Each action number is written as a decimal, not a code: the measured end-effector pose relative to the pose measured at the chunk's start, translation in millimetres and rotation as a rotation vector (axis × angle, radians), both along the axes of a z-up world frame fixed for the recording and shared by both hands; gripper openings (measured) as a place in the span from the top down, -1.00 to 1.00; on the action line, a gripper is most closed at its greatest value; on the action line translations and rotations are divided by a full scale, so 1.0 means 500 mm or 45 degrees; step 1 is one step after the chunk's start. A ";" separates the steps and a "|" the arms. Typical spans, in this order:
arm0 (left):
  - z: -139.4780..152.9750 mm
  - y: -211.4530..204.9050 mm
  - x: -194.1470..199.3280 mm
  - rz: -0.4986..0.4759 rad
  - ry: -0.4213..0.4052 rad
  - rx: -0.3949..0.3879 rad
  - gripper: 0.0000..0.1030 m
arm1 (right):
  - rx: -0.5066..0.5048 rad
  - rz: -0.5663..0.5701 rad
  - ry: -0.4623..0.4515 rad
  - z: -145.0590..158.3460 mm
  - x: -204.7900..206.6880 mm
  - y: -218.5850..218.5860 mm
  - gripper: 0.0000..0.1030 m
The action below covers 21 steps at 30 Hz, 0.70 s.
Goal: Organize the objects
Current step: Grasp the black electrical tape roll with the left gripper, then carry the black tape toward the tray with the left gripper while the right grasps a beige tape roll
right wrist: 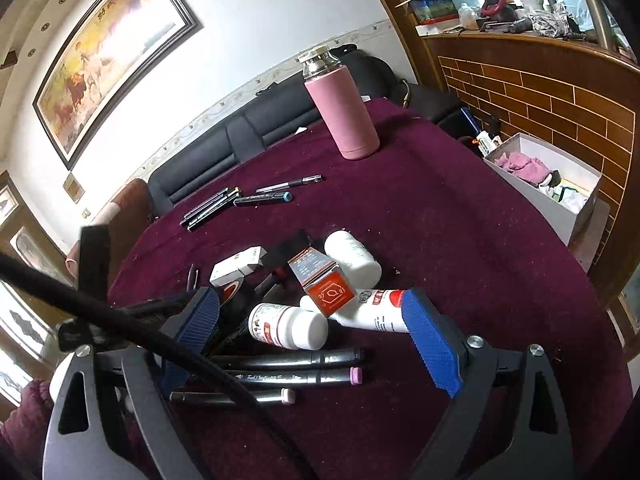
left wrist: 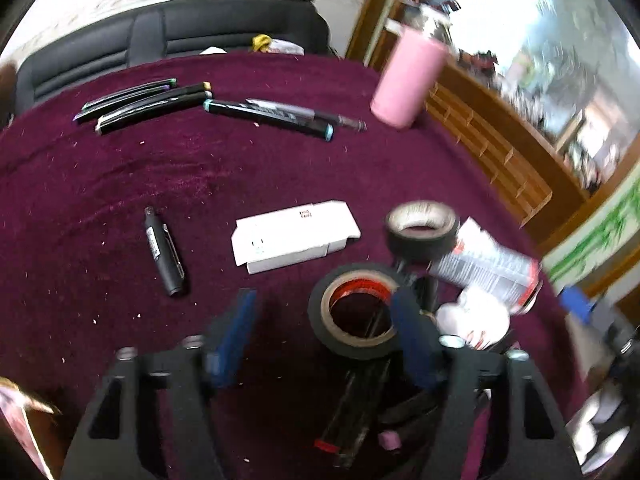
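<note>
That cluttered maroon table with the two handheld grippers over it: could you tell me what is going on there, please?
A person is tidying the maroon cloth-covered table with two blue-padded grippers. The left gripper is over a black roll of tape; one finger is in front of the roll and nothing is gripped. The right gripper is open, its pads either side of a white pill bottle without touching it. Black marker pens lie grouped beyond, near an upright pink flask.

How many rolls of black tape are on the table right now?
2. One roll lies just ahead of the left gripper; the other roll sits beyond it, right of the white box. The clutter could hide more.
</note>
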<state>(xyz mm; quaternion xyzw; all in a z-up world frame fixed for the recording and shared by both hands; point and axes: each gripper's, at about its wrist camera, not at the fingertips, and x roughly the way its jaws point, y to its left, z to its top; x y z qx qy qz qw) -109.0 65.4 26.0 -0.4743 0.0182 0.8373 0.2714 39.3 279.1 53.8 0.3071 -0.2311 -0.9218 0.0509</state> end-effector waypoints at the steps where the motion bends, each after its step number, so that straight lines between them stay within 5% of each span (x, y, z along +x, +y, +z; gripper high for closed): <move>1: -0.005 0.008 0.000 -0.030 -0.005 -0.018 0.32 | -0.004 0.001 -0.002 -0.001 0.000 0.000 -0.82; 5: -0.016 0.047 0.014 -0.106 0.066 -0.132 0.50 | -0.003 0.002 -0.023 -0.008 -0.005 -0.003 -0.82; 10: -0.013 0.076 0.039 -0.169 0.098 -0.128 0.53 | 0.006 0.003 -0.060 -0.021 -0.014 -0.008 -0.82; 14: -0.006 0.042 0.050 -0.163 -0.011 0.045 0.70 | 0.019 0.004 -0.090 -0.031 -0.021 -0.010 -0.82; 21: 0.081 -0.099 0.128 -0.055 0.049 0.309 0.72 | 0.063 0.013 -0.110 -0.040 -0.025 -0.018 -0.82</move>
